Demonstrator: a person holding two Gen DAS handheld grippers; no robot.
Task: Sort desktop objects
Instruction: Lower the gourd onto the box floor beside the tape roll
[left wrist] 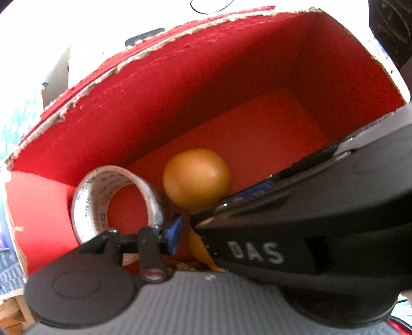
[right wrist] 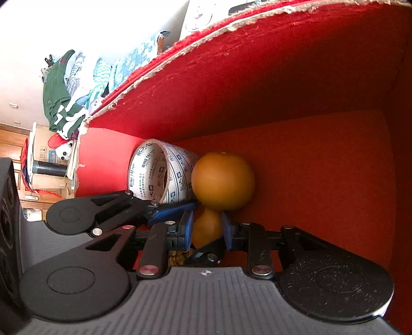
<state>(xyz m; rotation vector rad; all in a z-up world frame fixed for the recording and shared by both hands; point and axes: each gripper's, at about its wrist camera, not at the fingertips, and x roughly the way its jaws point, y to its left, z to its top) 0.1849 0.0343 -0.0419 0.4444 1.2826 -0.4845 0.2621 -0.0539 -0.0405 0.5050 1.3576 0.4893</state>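
The right tool (right wrist: 207, 230) grips a gourd (right wrist: 221, 177) (narrowly parted).

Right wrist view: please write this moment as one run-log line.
box: red box | inside: tape roll beside gourd | right tongs: shut on gourd neck | left tongs: near tape roll

Past the rim I see a glaring white wall (right wrist: 108, 23), a heap of clothes (right wrist: 77, 85) topped by a green sweater (right wrist: 55, 95), wooden panelling (right wrist: 10, 144) and cardboard boxes (right wrist: 46, 180) below.
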